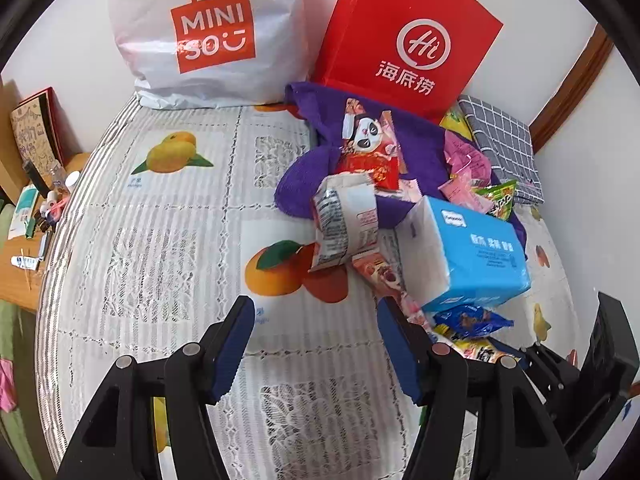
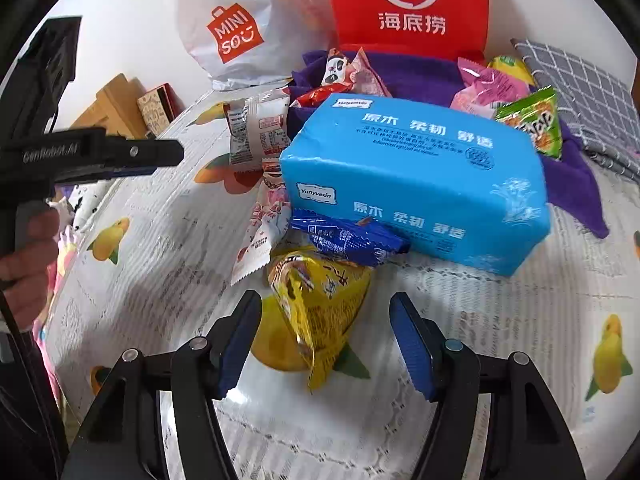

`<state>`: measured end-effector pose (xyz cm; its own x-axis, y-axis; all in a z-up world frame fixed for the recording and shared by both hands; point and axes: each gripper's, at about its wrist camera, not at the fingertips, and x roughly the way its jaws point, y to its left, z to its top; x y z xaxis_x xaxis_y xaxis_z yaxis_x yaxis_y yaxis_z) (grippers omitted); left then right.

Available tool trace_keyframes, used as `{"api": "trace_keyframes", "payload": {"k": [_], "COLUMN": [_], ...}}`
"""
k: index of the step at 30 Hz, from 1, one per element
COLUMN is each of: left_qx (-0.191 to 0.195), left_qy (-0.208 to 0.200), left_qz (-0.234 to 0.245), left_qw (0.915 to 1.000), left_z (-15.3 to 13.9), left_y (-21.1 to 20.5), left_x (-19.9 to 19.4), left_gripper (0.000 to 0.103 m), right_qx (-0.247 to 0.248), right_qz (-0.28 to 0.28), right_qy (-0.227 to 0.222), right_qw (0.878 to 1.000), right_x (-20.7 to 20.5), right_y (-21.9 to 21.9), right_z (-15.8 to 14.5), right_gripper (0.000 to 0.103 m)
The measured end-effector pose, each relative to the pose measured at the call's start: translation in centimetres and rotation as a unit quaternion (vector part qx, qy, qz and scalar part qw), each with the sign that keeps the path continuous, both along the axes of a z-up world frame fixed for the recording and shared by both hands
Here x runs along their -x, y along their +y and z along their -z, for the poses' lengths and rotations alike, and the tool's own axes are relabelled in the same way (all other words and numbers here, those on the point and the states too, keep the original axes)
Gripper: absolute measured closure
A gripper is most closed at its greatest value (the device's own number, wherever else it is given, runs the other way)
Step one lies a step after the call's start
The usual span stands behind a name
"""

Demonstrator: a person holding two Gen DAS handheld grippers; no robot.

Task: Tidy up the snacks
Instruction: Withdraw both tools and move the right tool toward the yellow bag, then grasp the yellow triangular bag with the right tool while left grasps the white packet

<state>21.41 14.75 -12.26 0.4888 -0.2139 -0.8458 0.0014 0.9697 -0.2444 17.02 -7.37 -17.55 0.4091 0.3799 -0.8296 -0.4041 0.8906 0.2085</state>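
Snack packets lie around a blue tissue pack (image 2: 416, 176) on a fruit-print tablecloth (image 1: 160, 248). My right gripper (image 2: 326, 320) is open, its jaws on either side of a yellow snack packet (image 2: 316, 300) on the cloth. Just beyond lie a dark blue packet (image 2: 348, 240) and a white-pink packet (image 2: 264, 232). My left gripper (image 1: 316, 320) is open and empty over bare cloth, left of the pile. Ahead of it are a white-and-red packet (image 1: 344, 224), a panda-print packet (image 1: 368, 140) on a purple towel (image 1: 304, 184), and the tissue pack (image 1: 468, 252).
A white Miniso bag (image 1: 208, 32) and a red Haidilao paper bag (image 1: 404, 40) stand at the back against the wall. A grey checked cloth (image 1: 500, 140) lies at the back right. Pink (image 2: 488, 84) and green (image 2: 532, 120) packets lie behind the tissue pack. A cluttered wooden shelf (image 1: 24, 240) sits left.
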Motion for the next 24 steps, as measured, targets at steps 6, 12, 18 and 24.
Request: {"api": "trace_keyframes", "payload": {"k": [6,12,18,24], "left_qx": [0.001,0.001,0.000,0.000], "left_qy": [0.006,0.008,0.012,0.012], "left_qz": [0.000,0.003,0.002,0.002], "left_qw": [1.0000,1.0000,0.9999,0.9999], "left_z": [0.6,0.9,1.2,1.1], "left_y": [0.2,0.4,0.5,0.3], "left_x": [-0.2,-0.2,-0.1,0.2], "left_gripper": [0.041,0.041,0.041,0.041], "right_qx": [0.009,0.003,0.001,-0.006], "right_qz": [-0.002,-0.002,-0.006,-0.010], "right_qy": [-0.001,-0.002,-0.006,-0.003], "right_qw": [1.000,1.000,1.000,1.000], "right_x": [-0.6,-1.1,-1.0,-0.2], "right_y": [0.7,1.0,1.2,0.8], "right_z": [0.6,0.8,0.7,0.6], "right_gripper": [0.036,0.036,0.048,0.049]}}
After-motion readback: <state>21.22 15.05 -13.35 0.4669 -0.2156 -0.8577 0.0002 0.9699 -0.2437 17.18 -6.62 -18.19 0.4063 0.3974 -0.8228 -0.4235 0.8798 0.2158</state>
